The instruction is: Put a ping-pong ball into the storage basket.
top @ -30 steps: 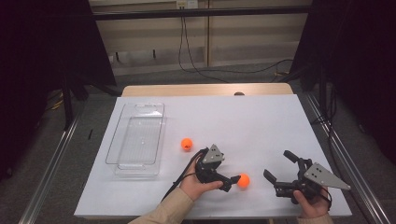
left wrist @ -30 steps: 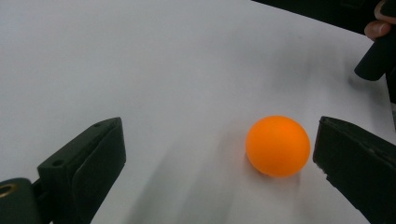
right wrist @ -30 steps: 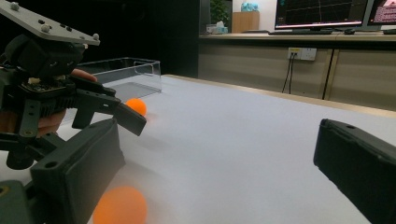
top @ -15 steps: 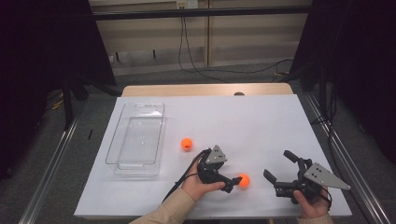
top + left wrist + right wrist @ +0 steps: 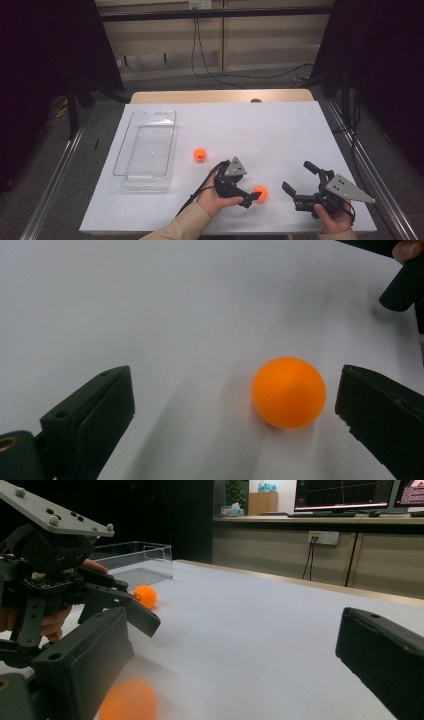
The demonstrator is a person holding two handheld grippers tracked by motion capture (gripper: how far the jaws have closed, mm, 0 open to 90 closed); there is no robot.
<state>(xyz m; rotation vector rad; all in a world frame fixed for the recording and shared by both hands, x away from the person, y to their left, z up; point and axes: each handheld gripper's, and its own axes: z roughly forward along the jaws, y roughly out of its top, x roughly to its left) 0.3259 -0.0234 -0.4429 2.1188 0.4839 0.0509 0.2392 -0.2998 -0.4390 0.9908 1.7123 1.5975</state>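
The small orange ball [image 5: 288,392] between the left gripper's [image 5: 251,194] jaws looks like smooth matt plastic, and the second orange ball [image 5: 199,154] by the tray has the same even, dull finish. The jaws of the left gripper and of the right gripper [image 5: 299,179] are matt black plastic with a slightly grainy face, while the grey three-cornered plate [image 5: 52,512] on the left gripper looks like brushed metal dotted with screw heads. The clear rectangular tray [image 5: 145,150] is glossy transparent plastic, resting on a smooth matt white table top [image 5: 280,130] with a strip of pale wood [image 5: 220,96] along its far edge.
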